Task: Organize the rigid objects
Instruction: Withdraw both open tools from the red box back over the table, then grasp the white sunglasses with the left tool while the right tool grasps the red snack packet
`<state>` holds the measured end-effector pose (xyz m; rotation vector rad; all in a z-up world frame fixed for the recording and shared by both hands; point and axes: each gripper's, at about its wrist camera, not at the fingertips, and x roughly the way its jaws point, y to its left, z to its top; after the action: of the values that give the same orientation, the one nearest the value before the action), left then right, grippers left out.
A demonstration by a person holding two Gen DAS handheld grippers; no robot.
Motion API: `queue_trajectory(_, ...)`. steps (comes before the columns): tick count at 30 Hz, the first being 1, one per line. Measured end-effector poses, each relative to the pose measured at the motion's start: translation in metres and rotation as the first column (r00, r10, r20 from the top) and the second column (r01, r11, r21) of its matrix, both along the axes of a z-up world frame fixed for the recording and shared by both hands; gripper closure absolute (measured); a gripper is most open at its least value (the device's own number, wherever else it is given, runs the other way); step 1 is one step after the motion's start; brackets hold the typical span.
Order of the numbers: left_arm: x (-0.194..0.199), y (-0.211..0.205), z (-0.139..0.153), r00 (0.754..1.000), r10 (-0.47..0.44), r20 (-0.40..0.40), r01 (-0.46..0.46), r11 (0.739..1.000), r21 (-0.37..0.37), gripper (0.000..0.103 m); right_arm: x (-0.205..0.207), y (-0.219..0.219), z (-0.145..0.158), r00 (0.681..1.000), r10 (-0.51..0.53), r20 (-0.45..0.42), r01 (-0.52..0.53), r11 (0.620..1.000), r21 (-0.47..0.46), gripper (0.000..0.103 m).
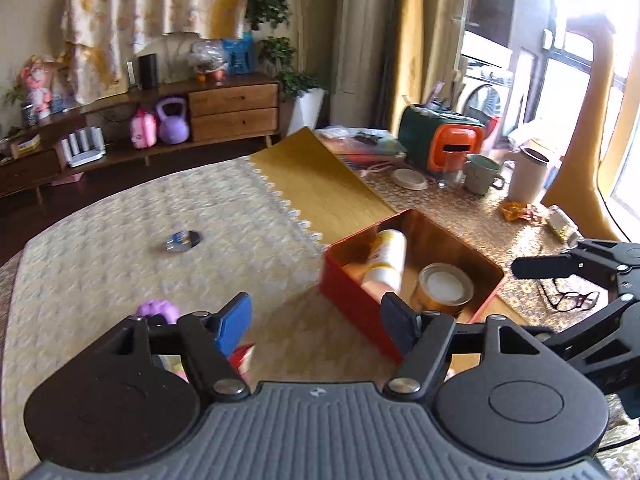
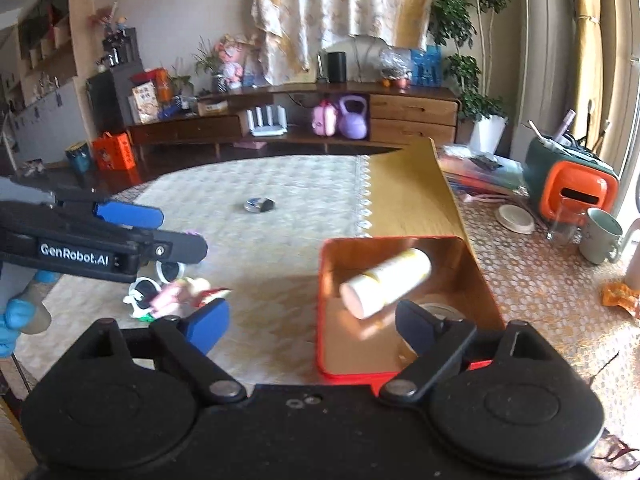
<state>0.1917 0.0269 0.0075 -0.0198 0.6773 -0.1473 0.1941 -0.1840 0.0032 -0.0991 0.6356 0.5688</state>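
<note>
The left tool (image 1: 316, 320) stands released, its blue fingers (image 1: 234, 320) spread with nothing between them. The right tool (image 2: 312, 326) is likewise released; no pad touches anything. In the right wrist view a white and yellow bottle (image 2: 386, 282) shows tilted over the red tin box (image 2: 340, 372), blurred, and whether it rests on the box floor cannot be told there. The left wrist view shows the same bottle lying on its side in the box, leaning toward the near wall. Beside it sits a round gold can (image 1: 444, 286) with a white lid, its lower part hidden by the box wall and by a finger of the left tool; in the right view it is almost wholly covered by the right finger.

The box stands on the tabletop (image 1: 100, 280) at the edge of a gold cloth. A small round dark thing (image 1: 182, 239) lies well apart on the pale cloth, too blurred to name. Small toys (image 2: 172, 292) lie near the left tool, partly hidden behind it; only a purple piece (image 1: 158, 308) shows in the left view. Glasses (image 1: 572, 300) lie at the right, partly cut off by the right tool's arm.
</note>
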Motion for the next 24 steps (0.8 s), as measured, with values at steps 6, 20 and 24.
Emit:
queue_trajectory(6,-0.029,0.034,-0.003,0.994,0.105,0.043,-0.105,0.994,0.003,0.017,-0.01,0.014,-0.002,0.999,0.034,0.001,-0.034,0.999,0.043,0.005)
queue_trajectory(20,-0.06,0.082,-0.037,0.971,0.236,0.037,-0.237,0.971,0.022,0.008,-0.029,0.059,-0.025,0.988,0.151,-0.011,-0.15,0.987,0.064,0.0)
queue_trajectory(24,-0.06,0.094,-0.051,0.962,0.273,0.019,-0.273,0.962,0.013,0.008,-0.031,0.07,-0.034,0.986,0.167,-0.028,-0.165,0.985,0.049,0.0)
